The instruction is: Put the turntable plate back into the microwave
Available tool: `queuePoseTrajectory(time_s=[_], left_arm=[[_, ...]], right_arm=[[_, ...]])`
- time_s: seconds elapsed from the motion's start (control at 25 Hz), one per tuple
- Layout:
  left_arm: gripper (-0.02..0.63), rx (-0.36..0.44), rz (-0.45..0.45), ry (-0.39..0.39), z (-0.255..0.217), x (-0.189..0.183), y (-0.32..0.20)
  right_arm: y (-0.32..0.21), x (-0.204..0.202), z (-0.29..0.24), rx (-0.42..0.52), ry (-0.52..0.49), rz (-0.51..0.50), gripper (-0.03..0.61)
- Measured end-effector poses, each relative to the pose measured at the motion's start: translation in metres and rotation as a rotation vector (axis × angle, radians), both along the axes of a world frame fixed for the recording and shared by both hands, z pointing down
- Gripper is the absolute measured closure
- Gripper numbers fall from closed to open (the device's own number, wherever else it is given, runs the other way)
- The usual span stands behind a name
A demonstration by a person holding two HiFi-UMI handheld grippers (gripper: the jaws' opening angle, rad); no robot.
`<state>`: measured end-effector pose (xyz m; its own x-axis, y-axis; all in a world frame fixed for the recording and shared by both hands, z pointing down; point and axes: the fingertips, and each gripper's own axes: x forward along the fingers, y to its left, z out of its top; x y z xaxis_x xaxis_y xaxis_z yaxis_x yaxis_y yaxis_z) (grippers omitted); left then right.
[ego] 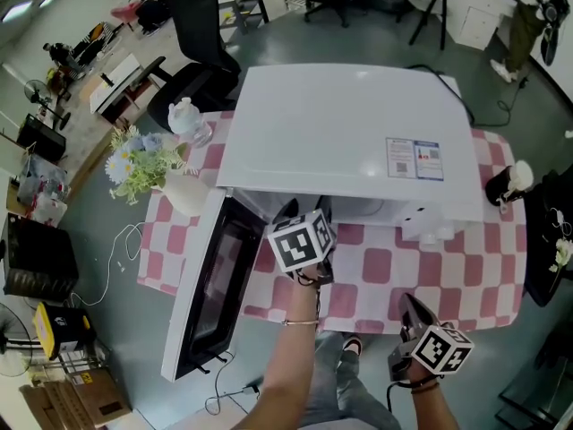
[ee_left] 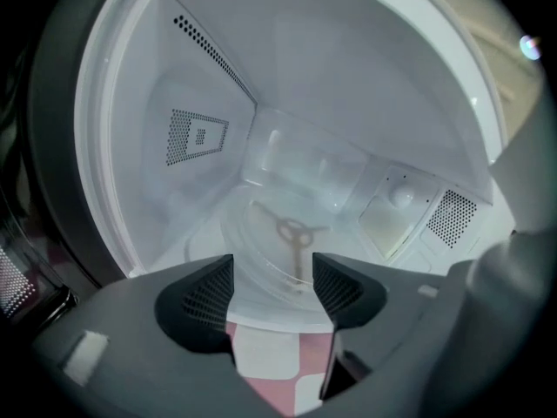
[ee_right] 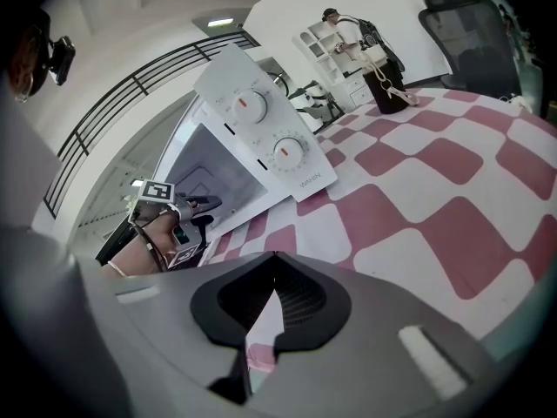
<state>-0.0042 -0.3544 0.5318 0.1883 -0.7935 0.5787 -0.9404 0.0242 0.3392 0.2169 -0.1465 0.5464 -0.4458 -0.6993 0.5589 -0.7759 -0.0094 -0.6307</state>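
Observation:
The white microwave (ego: 349,133) stands on the checked tablecloth with its door (ego: 210,285) swung wide open to the left. In the left gripper view the clear glass turntable plate (ee_left: 261,251) lies flat on the cavity floor over the roller hub (ee_left: 296,230). My left gripper (ego: 304,208) (ee_left: 272,273) sits at the cavity mouth, open, its pads apart on either side of the plate's near rim and not pressing it. My right gripper (ego: 410,301) (ee_right: 272,286) hangs shut and empty by the table's front edge, right of the left arm.
A vase of flowers (ego: 143,164) and a clear bottle (ego: 188,119) stand left of the microwave. A dark object (ego: 506,184) sits at the table's right end. The pink-and-white tablecloth (ego: 385,267) lies before the microwave. Office chairs (ego: 192,43) stand beyond the table.

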Motion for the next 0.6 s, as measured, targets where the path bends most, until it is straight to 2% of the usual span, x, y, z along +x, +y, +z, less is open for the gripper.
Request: queuePoseTrajectory(time_s=[0.12, 0.6], left_arm=[[0.348, 0.005, -0.009, -0.002, -0.004, -0.002, 0.009], [0.348, 0.05, 0.003, -0.002, -0.045, -0.001, 0.068]], right_arm=[[0.002, 0.002, -0.003, 0.007, 0.004, 0.001, 0.568], [0.014, 0.004, -0.023, 0.052, 0.009, -0.005, 0.569]])
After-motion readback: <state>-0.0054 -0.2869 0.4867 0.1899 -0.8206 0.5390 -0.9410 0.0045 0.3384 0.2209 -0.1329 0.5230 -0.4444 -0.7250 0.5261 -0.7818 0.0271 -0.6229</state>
